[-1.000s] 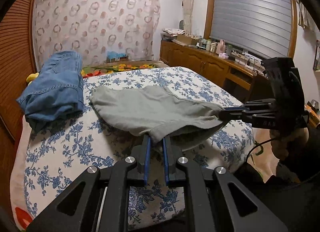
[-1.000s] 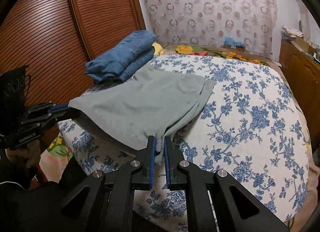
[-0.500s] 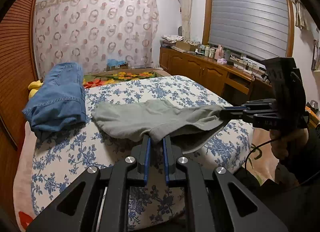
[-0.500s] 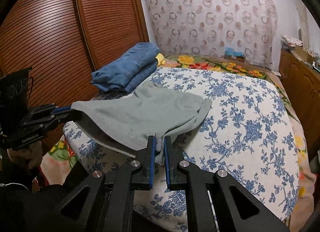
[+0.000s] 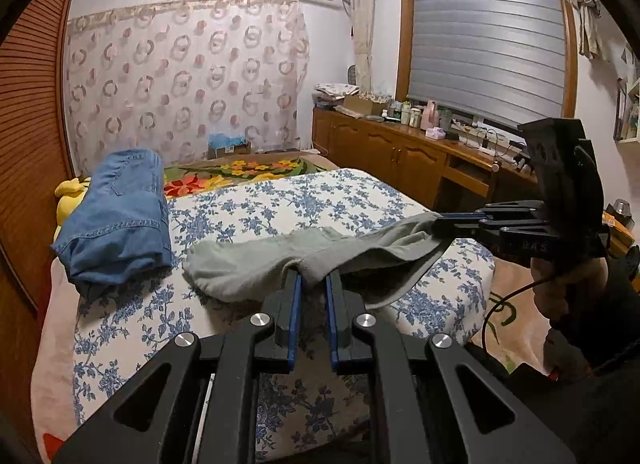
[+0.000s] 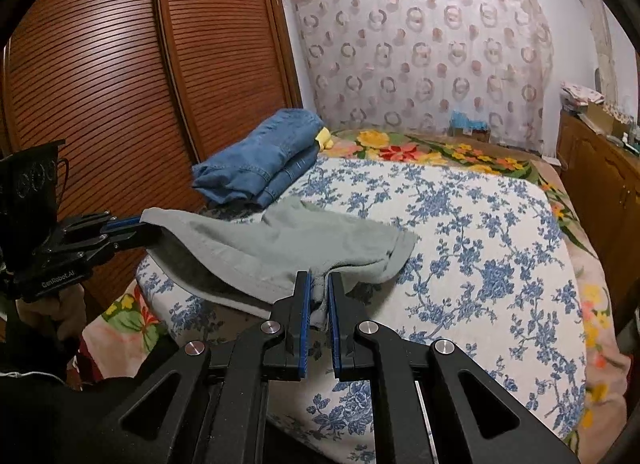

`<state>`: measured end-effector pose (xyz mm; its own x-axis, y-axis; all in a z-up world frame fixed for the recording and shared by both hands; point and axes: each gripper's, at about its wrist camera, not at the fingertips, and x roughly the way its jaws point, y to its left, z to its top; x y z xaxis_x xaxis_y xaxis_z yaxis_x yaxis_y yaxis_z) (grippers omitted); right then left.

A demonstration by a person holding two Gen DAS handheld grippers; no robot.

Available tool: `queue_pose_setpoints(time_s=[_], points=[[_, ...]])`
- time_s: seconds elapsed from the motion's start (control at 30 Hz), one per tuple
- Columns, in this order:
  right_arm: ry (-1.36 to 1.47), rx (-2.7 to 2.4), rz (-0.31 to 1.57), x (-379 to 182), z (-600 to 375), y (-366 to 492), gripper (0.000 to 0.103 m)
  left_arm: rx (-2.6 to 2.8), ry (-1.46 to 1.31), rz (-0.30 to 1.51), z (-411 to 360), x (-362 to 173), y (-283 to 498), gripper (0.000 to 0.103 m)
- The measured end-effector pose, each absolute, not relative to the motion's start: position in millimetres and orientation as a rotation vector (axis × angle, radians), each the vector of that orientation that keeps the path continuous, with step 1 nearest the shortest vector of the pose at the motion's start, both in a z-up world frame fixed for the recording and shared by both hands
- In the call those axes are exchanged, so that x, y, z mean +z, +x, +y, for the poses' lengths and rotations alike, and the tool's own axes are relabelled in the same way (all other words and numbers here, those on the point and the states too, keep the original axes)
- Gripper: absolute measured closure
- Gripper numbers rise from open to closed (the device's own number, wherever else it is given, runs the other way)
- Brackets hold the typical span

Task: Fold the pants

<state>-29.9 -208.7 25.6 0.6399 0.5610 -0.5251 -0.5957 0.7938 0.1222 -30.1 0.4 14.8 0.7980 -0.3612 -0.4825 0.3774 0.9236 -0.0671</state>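
Note:
Grey-green pants (image 5: 260, 264) hang between my two grippers above the near part of the bed, their far end still resting on the sheet; they also show in the right wrist view (image 6: 288, 240). My left gripper (image 5: 313, 278) is shut on one near corner of the pants. My right gripper (image 6: 318, 278) is shut on the other near corner. Each gripper shows in the other's view: the right gripper (image 5: 444, 220) at right, the left gripper (image 6: 136, 224) at left.
Folded blue jeans (image 5: 116, 216) lie at the bed's far left beside a yellow toy (image 5: 70, 194). The bed carries a blue floral sheet (image 6: 480, 244). A wooden wardrobe (image 6: 120, 84) stands at left, and a wooden cabinet with bottles (image 5: 400, 144) at right.
Both grippers have risen with the pants' near edge, so the cloth has lifted off the bed and bunched toward me. Less of it lies flat than a second ago.

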Motion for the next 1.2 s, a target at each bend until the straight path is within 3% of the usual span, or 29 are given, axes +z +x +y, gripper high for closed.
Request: queue_pose_setpoints(time_s=[0.37,0.7,1.13,1.2], points=[[-0.087,0.646,0.624,2.3,-191.0,-1.6,0.095,-0.358,-0.005,0.601,7.7,-22.3,3.4,0.091],[-0.093,0.6,0.576,13.7,-163.3,56.2,0.095,-0.322,-0.014,0.547,16.6,-5.4,51.9,0.091],[-0.072,0.57,0.63,-16.3,-139.8,115.4,0.095,-0.266,-0.012,0.598,24.8,-24.4,88.6,0.091],[-0.076,0.57,0.642,-21.3,-137.3,118.9,0.095,-0.261,-0.015,0.611,26.8,-28.1,89.1,0.085]])
